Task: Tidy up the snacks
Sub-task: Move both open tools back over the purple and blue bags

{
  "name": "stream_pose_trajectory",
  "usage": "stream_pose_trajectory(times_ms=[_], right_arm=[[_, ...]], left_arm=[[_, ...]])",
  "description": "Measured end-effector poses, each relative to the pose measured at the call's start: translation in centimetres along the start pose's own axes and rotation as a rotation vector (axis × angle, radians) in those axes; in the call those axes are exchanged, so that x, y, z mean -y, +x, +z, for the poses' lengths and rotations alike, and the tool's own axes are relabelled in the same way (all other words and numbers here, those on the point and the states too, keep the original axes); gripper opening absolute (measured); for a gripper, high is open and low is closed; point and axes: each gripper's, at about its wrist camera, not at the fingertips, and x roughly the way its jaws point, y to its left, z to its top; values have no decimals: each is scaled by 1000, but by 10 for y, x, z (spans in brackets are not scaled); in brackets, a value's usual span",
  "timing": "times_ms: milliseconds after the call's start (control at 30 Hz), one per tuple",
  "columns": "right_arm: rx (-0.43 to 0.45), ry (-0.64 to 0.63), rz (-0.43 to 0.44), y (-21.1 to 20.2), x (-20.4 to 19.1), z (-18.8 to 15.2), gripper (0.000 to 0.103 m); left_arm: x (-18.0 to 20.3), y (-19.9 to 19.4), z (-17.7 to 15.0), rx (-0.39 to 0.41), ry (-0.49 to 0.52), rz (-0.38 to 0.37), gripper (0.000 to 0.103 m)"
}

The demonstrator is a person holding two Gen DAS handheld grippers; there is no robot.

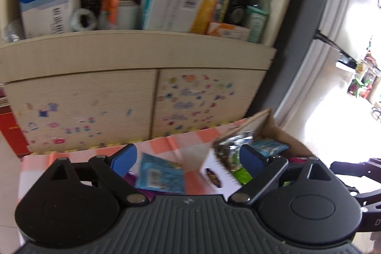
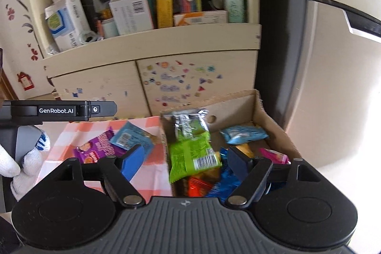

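Observation:
A cardboard box stands on the right of a pink checked cloth and holds several snack packets. A green packet hangs over the box's left wall. A light blue packet lies inside the box. A purple packet and a blue packet lie on the cloth. My right gripper is open and empty above the box's left wall. My left gripper is open and empty above the blue packet; the box is at its right.
A beige cabinet with sticker-covered doors stands behind the cloth, its open shelf packed with boxes and bottles. A grey fridge stands to the right. The left gripper's body and a gloved hand show at the left.

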Motion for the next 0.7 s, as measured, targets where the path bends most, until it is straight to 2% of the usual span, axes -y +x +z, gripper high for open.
stream_pose_trajectory(times_ms=[300, 467, 567, 700], right_arm=[[-17, -41, 54, 16, -24, 3, 82], [-24, -44, 64, 24, -31, 5, 83], [-32, -41, 73, 30, -34, 5, 83], [-45, -41, 96, 37, -41, 6, 83]], left_arm=[[-37, 16, -12, -70, 42, 87, 93], [-42, 31, -26, -128, 120, 59, 93], [-42, 40, -36, -149, 191, 70, 93], [-45, 51, -45, -176, 233, 59, 93]])
